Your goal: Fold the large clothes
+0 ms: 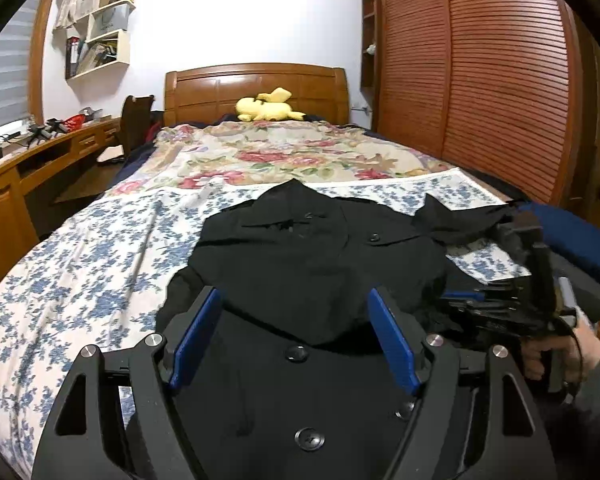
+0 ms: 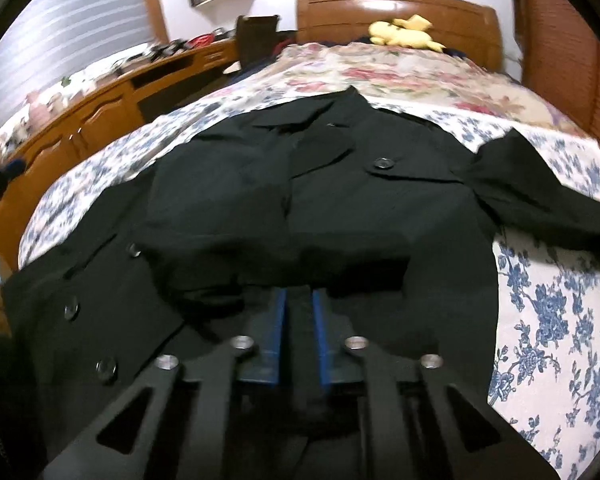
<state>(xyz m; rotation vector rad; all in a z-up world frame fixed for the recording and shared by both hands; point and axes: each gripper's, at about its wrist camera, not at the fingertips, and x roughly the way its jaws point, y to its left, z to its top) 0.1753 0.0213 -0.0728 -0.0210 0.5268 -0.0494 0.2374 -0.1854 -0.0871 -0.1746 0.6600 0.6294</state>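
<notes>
Floral bedspread (image 1: 80, 248), yellow plush toy (image 1: 266, 107), wooden headboard (image 1: 256, 84), louvred wardrobe (image 1: 480, 80), wall shelves (image 1: 100, 36)

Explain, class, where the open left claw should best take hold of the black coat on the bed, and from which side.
Probably the black coat is best gripped at its near buttoned hem, coming in low from the foot of the bed. That edge lies flat and thin right under the open left claw, so one finger can slide beneath. The right claw already pinches the same near edge.
</notes>
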